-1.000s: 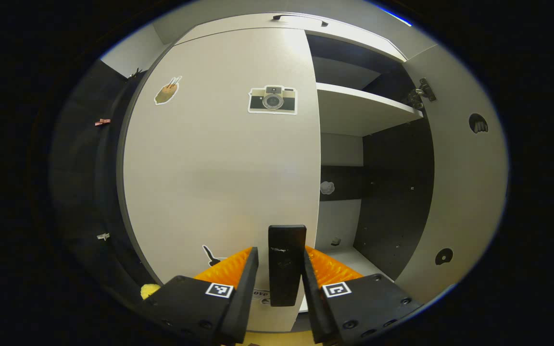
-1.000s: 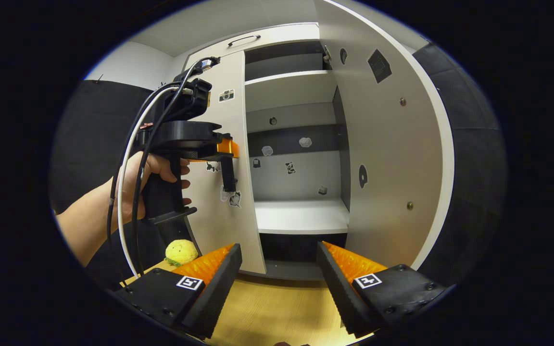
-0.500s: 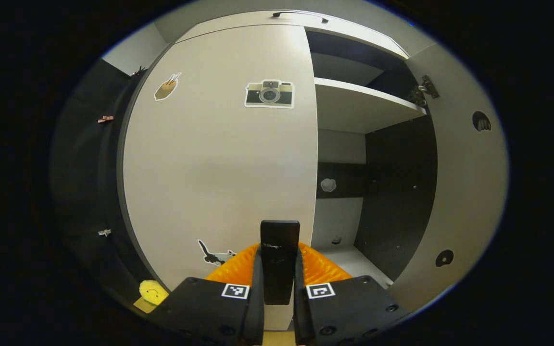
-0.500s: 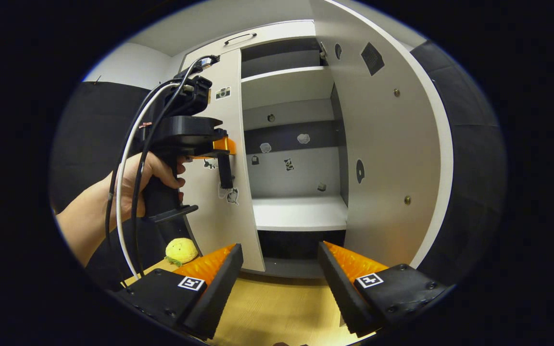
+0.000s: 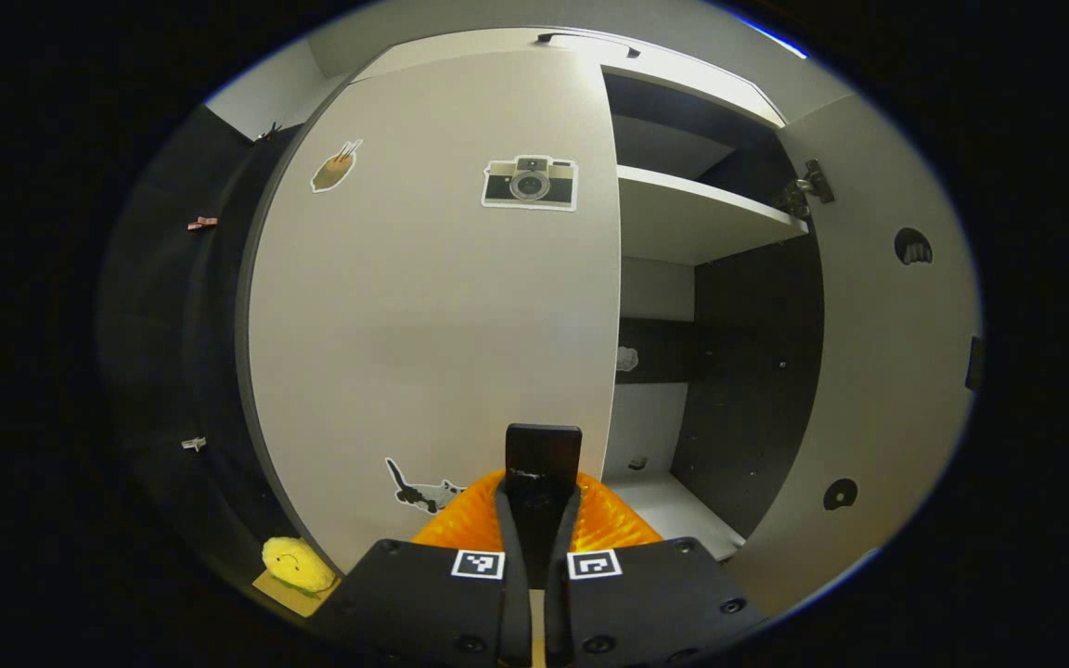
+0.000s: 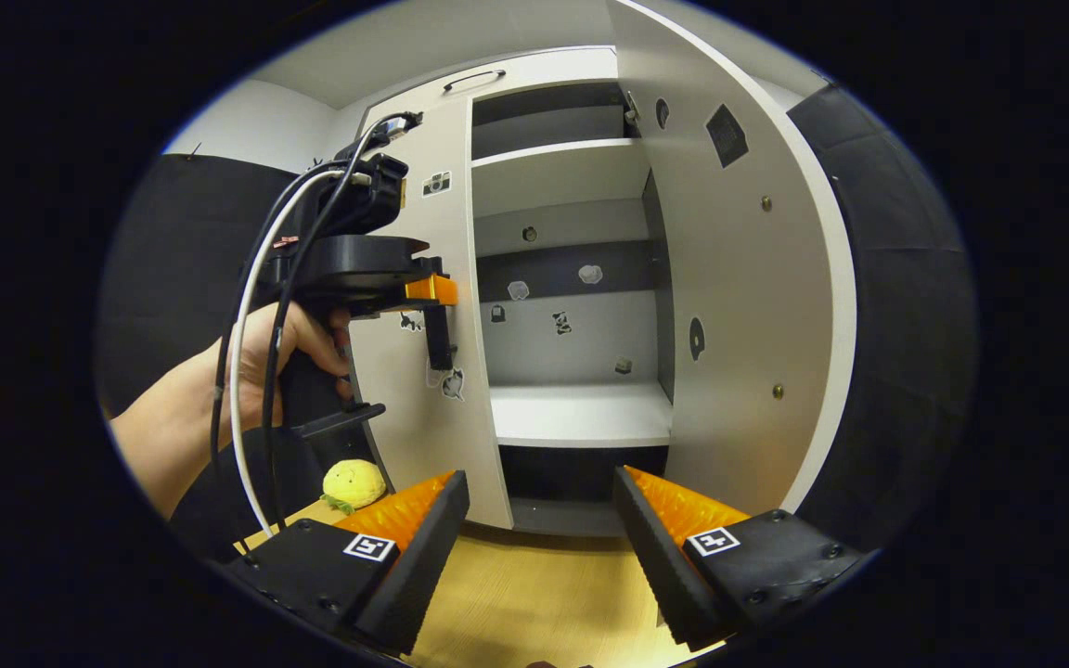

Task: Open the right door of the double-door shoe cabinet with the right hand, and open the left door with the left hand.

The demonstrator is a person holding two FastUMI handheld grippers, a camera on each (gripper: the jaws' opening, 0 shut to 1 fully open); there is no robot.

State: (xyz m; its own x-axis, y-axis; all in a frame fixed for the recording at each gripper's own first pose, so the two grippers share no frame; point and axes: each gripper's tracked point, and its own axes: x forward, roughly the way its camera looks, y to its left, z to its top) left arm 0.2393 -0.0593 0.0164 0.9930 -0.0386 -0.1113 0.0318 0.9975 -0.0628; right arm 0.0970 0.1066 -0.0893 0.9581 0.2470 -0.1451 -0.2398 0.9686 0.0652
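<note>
The left gripper view sits very near the left door (image 5: 432,306), facing it squarely. The right gripper view looks from farther back, perhaps lower, toward the open cabinet interior (image 6: 572,306) at 12 o'clock. Both views share that door and the shelves.

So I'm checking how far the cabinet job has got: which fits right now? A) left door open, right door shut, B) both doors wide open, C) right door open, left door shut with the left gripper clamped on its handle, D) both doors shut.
C: the right door stands swung out, baring the shelves, while the left door is flush and the left gripper pinches its handle.
</note>
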